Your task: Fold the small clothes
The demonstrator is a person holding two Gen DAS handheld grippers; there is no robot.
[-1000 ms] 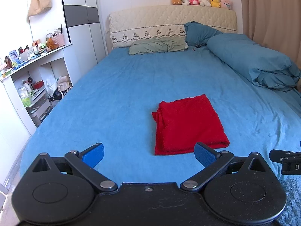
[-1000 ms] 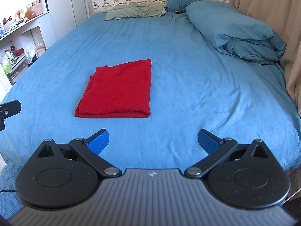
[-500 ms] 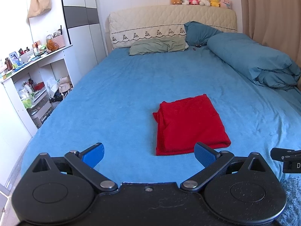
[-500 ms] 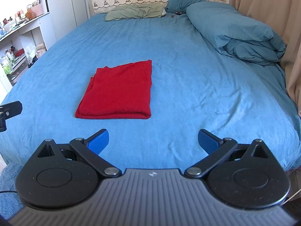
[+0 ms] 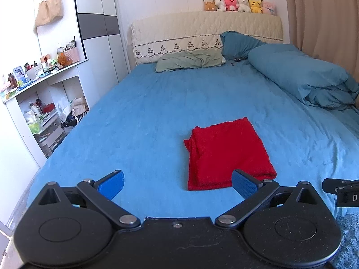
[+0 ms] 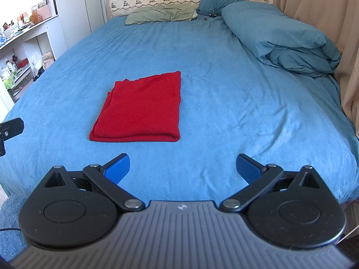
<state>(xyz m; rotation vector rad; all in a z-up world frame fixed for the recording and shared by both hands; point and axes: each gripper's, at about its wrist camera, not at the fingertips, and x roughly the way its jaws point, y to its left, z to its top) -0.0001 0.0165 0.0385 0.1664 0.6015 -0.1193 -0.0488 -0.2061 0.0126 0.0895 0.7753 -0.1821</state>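
Both grippers hang spread wide and hold nothing. In the left wrist view the left gripper (image 5: 177,182) has its 2 blue pads far apart above the near part of the bed (image 5: 139,121). The right gripper (image 6: 182,167) stands the same way in its own view, beside the left one, at the foot of the bed.

Just ahead of them lies the red cloth (image 6: 143,107), folded into a neat rectangle of several layers, flat on the blue sheet. Its thick folded edge faces the grippers and the looser layered edges are on the left side. My judgement is that it sits near the foot of the bed so that both grippers can reach it, and that the grippers are drawn back and empty because this piece looks finished. Neither gripper touches it.

Farther out, a bundled blue duvet (image 6: 285,42) is pushed to the right side, probably to keep the middle free for folding. A green pillow (image 5: 190,60) lies at the head, and a row of plush toys (image 5: 239,5) sits on the headboard.

For writing, only 1 letter, a white "D", can be read on the black part of the right gripper at the edge of the left view. Labels on the shelf (image 5: 42,77) bottles are too small to read.
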